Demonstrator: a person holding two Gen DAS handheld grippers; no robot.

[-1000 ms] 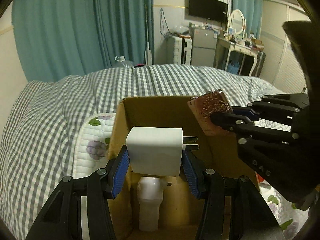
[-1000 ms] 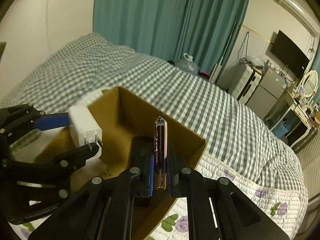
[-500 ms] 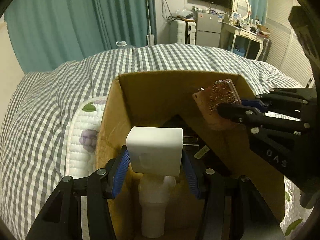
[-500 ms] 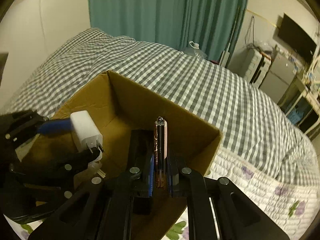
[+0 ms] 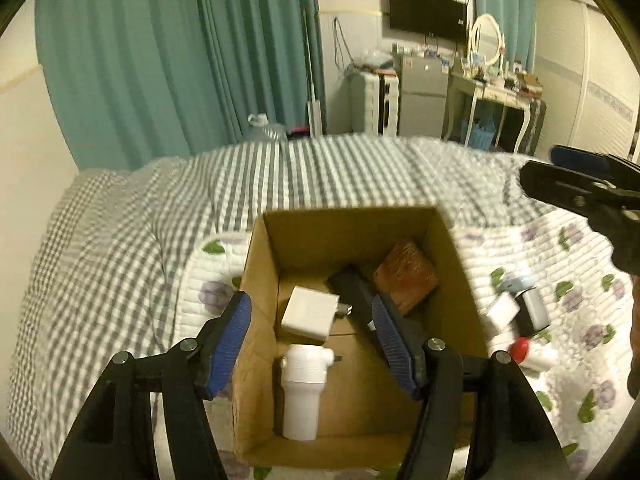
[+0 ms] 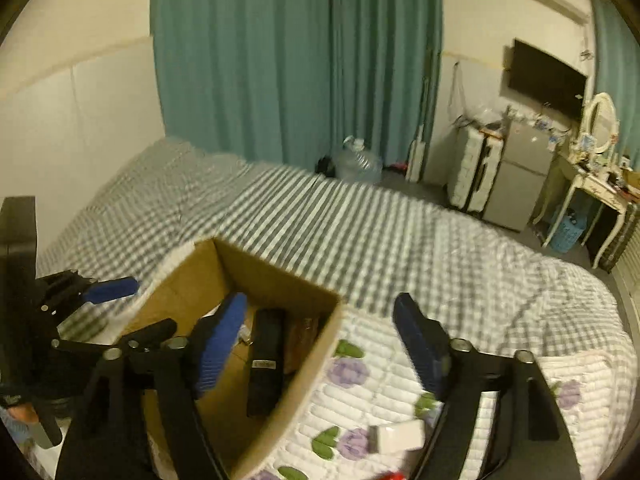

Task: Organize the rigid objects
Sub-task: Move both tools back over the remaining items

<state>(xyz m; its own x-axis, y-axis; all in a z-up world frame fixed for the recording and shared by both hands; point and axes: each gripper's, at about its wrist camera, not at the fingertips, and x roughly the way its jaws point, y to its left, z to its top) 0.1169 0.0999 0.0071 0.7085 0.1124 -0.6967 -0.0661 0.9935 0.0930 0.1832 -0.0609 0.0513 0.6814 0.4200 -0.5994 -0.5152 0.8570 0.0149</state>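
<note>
An open cardboard box stands on the bed. Inside it lie a white charger, a white bottle, a reddish patterned case and a black flat object. My left gripper is open and empty above the box's near side. My right gripper is open and empty, its left finger over the box and its right finger over the quilt; it also shows at the right edge of the left wrist view.
Several small items lie on the floral quilt right of the box: a white block, a grey-black piece and a red cap. Checked bedding lies beyond. Teal curtains, a dresser and a fridge stand behind.
Both grippers have opened. The white charger and the reddish case have dropped into the box. Both grippers have pulled back and up from the box.
</note>
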